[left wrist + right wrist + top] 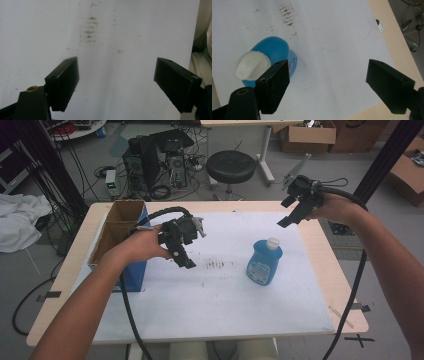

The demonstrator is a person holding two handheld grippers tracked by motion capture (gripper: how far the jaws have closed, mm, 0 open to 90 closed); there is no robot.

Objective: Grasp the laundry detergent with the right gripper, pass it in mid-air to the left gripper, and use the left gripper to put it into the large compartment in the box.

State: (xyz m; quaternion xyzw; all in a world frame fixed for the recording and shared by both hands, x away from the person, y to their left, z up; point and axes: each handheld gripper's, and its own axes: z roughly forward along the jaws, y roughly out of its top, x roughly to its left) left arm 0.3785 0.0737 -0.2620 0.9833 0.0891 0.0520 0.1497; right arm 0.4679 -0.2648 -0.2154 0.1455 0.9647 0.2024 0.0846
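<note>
Wooden table [345, 285] spans the middle of the high view, white sheet [215, 305] covering most of it, faint brown smudges [216, 265] near centre. Open cardboard box [116, 227] with blue side stands at centre-left, on the table's left end. Blue dish-soap bottle [264, 262] with white cap stands upright on the sheet, right of centre, apart from both grippers. Left gripper [184, 256] hangs left of centre, beside the box, jaws spread with nothing between them; in the left gripper view just bare sheet between the pads [65, 82]. Right gripper [289, 218] sits upper right, above and beyond the bottle, jaws wide apart and empty; in the right gripper view the bottle [270, 55] lies lower left, partly behind the left-hand pad [274, 85], off the jaw centreline.

Risk: likely a reach for the bottle by the right gripper. The bottle is off-centre to the jaws, so one pad could clip the cap or shoulder and tip it. Smooth curved plastic may slip if pinched high near the cap.
</note>
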